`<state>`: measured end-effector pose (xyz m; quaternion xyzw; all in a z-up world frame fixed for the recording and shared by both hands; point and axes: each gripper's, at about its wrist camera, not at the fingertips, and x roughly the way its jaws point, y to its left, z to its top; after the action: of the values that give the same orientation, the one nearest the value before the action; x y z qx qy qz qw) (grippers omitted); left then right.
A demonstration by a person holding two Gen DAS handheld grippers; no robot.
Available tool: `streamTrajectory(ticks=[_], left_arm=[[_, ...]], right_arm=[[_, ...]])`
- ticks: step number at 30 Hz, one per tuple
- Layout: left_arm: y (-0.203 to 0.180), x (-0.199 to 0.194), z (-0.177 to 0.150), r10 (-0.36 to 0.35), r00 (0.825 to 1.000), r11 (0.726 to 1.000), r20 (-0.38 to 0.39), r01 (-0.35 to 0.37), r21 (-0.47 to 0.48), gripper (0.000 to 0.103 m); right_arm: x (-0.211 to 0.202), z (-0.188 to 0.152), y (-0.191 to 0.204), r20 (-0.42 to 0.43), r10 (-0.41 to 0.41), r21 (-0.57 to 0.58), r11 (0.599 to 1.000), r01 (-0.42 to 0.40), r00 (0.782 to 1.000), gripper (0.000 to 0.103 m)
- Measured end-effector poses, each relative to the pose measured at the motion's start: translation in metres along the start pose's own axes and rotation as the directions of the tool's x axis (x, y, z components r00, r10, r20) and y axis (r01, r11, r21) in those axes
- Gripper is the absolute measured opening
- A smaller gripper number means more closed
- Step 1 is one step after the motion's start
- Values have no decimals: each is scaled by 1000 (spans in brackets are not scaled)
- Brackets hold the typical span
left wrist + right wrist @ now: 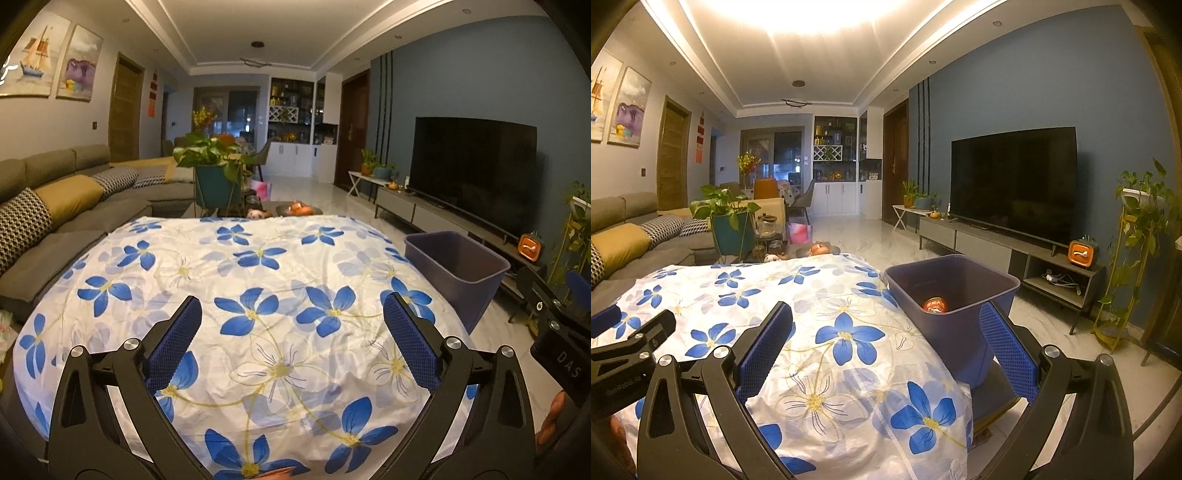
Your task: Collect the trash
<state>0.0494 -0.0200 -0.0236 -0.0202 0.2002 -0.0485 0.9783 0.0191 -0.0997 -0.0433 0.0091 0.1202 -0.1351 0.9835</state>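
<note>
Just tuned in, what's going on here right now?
A person holds two grippers over the flowered tablecloth. The left gripper and the right gripper are both open and empty. One can already lies in the purple bin beside the table. No other trash shows on the cloth.

1. The white cloth with blue flowers (pixel 258 266) covering the table looks like thin, matt cotton, lightly creased.
2. The dark blue rectangular plastic bin (pixel 955 295) has smooth walls with a dull sheen.
3. The red round can (pixel 935 305) inside it looks like glossy metal.
4. The left gripper (pixel 291 328) is matt black plastic with shiny metal bolts; its blue pads (pixel 410 343) are rough and dimpled.
5. The right gripper (pixel 886 332) looks the same.
6. The pale marble-look floor (pixel 871 240) is polished and reflective.
</note>
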Motion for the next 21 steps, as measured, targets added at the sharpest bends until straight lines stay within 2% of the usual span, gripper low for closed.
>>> streamTrajectory(ticks=[21], left_arm=[[3, 2, -1, 5, 1000, 1000, 9, -5, -2, 97]], right_arm=[[0, -3, 1, -3, 6, -3, 1000, -6, 1000, 97]])
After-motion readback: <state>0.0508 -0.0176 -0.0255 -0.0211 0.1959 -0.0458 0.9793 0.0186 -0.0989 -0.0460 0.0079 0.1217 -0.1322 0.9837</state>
